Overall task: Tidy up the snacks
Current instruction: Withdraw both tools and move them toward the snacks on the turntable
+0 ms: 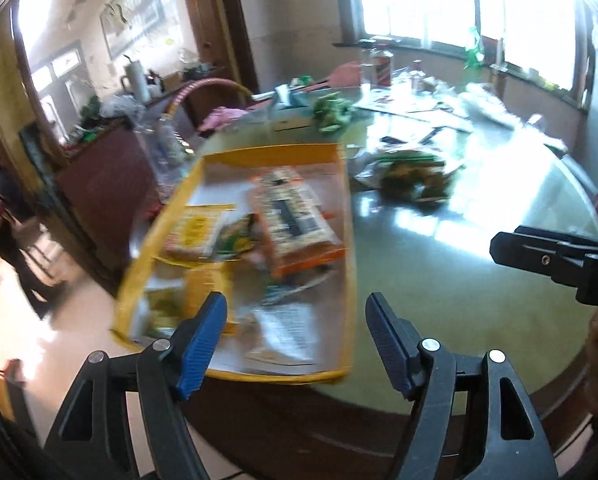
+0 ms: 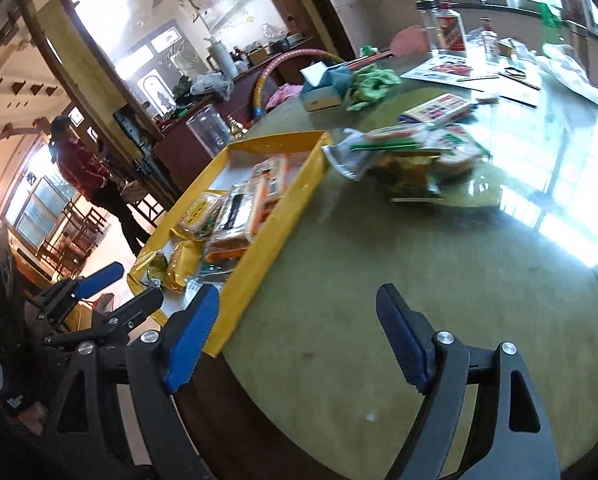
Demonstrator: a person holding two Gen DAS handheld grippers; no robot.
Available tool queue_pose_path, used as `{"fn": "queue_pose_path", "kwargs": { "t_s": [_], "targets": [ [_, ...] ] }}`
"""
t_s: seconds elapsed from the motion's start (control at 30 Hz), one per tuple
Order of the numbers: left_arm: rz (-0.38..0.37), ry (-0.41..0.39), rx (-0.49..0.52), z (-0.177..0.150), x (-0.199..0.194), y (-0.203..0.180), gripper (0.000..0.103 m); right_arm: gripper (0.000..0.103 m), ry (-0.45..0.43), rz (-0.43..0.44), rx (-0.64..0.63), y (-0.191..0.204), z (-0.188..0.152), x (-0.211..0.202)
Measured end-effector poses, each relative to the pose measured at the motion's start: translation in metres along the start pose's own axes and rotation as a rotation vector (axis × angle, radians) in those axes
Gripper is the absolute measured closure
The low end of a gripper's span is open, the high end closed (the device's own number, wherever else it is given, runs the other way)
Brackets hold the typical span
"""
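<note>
A yellow cardboard tray (image 1: pixel 341 240) (image 2: pixel 275 216) sits at the left edge of the round glass-topped table (image 1: pixel 439 280) (image 2: pixel 359 280). It holds several snack packets, among them an orange one (image 1: pixel 295 220) (image 2: pixel 259 188) and a yellow one (image 1: pixel 195 232) (image 2: pixel 197 212). A loose pile of snack packets (image 1: pixel 411 172) (image 2: pixel 415 156) lies on the table to the right of the tray. My left gripper (image 1: pixel 295 344) is open and empty over the tray's near end; it also shows in the right wrist view (image 2: pixel 129 284). My right gripper (image 2: pixel 295 340) is open and empty above bare table, right of the tray.
Farther back on the table are a tissue box (image 2: pixel 325 84), a green cloth (image 2: pixel 373 84), bottles (image 2: pixel 449 30) and papers (image 2: pixel 471 74). A person in red (image 2: pixel 79 160) stands by chairs at the left. A cabinet (image 1: pixel 103 184) stands beside the table.
</note>
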State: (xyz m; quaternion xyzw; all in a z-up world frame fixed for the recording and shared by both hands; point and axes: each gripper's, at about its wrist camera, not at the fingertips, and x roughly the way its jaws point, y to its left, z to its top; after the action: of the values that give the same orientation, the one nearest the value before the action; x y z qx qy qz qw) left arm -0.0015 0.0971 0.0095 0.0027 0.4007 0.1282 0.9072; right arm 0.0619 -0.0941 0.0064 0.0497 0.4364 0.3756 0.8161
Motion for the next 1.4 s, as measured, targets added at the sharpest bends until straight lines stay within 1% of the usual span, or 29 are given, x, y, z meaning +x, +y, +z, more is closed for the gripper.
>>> {"fn": "queue_pose_path", "kwargs": {
  "t_s": [0.1, 0.23, 0.4, 0.53, 0.67, 0.9, 1.1, 1.3, 1.4],
  "targets": [
    [-0.03, 0.0, -0.016, 0.001, -0.001, -0.013, 0.03, 0.022, -0.012, 0.001, 0.005, -0.016, 0.0, -0.013],
    [-0.046, -0.005, -0.045, 0.003, -0.001, -0.02, 0.028, 0.022, -0.01, -0.027, -0.002, -0.03, 0.002, -0.023],
    [-0.019, -0.018, -0.06, 0.004, 0.001, -0.023, 0.027, 0.022, 0.002, -0.046, -0.004, -0.044, 0.013, -0.027],
    [-0.009, -0.013, -0.044, 0.003, 0.006, -0.025, 0.026, 0.018, 0.003, -0.059, 0.007, -0.05, 0.024, -0.025],
    [-0.01, -0.002, -0.04, 0.003, 0.011, -0.023, 0.026, 0.018, 0.013, -0.076, 0.009, -0.05, 0.037, -0.018],
    [-0.016, 0.005, -0.067, 0.007, 0.02, -0.012, 0.026, 0.018, 0.049, -0.097, 0.001, -0.049, 0.055, 0.003],
    [-0.014, 0.011, -0.075, 0.012, 0.031, -0.006, 0.026, 0.018, 0.087, -0.114, 0.023, -0.059, 0.068, 0.023],
    [-0.03, 0.024, -0.083, 0.017, 0.041, -0.004, 0.026, 0.018, 0.119, -0.135, 0.026, -0.067, 0.08, 0.038],
    [-0.05, 0.031, -0.092, 0.019, 0.045, -0.004, 0.026, 0.018, 0.129, -0.145, 0.028, -0.071, 0.084, 0.044]
  ]
}}
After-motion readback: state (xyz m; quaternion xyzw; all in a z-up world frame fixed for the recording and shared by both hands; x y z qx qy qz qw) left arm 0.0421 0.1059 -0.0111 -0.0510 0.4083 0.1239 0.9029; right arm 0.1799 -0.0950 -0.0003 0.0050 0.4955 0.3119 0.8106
